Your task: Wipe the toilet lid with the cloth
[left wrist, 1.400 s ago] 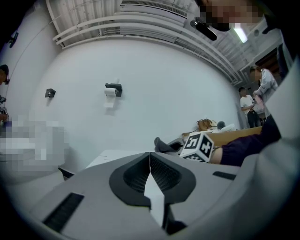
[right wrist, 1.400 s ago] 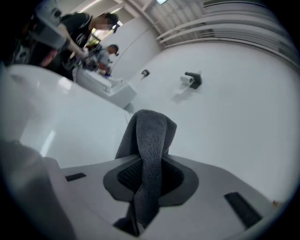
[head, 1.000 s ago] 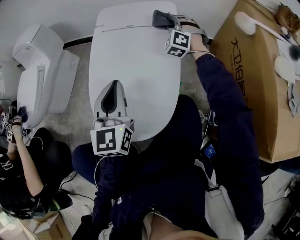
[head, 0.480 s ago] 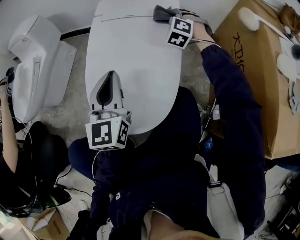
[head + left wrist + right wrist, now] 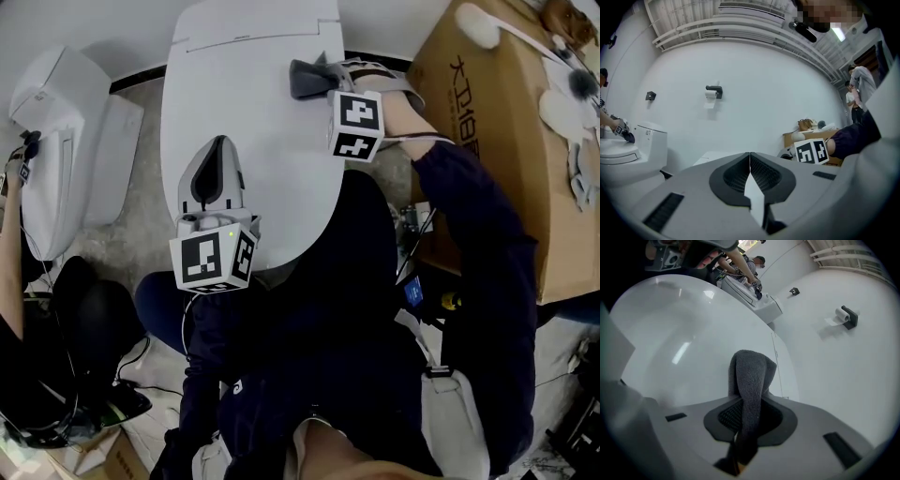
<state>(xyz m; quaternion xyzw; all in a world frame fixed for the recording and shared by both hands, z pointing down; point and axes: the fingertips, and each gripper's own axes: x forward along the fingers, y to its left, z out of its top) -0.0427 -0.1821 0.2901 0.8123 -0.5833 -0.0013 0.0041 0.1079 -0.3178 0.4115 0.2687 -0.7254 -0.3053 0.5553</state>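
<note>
Right gripper [image 5: 326, 77]: clamped on grey cloth [image 5: 305, 78], on toilet lid [image 5: 244, 108]
Left gripper [image 5: 217, 157]: jaws together, empty
Progress: mid-wipe, likely more lid left

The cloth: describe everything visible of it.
The cloth is dark grey, with a nubby, towel-like surface. It is folded into a thick wad and clamped between the jaws of the right hand-held gripper, its rounded fold sticking out past the tips. It sits over the white toilet lid near its right edge; contact with the lid cannot be confirmed.
</note>
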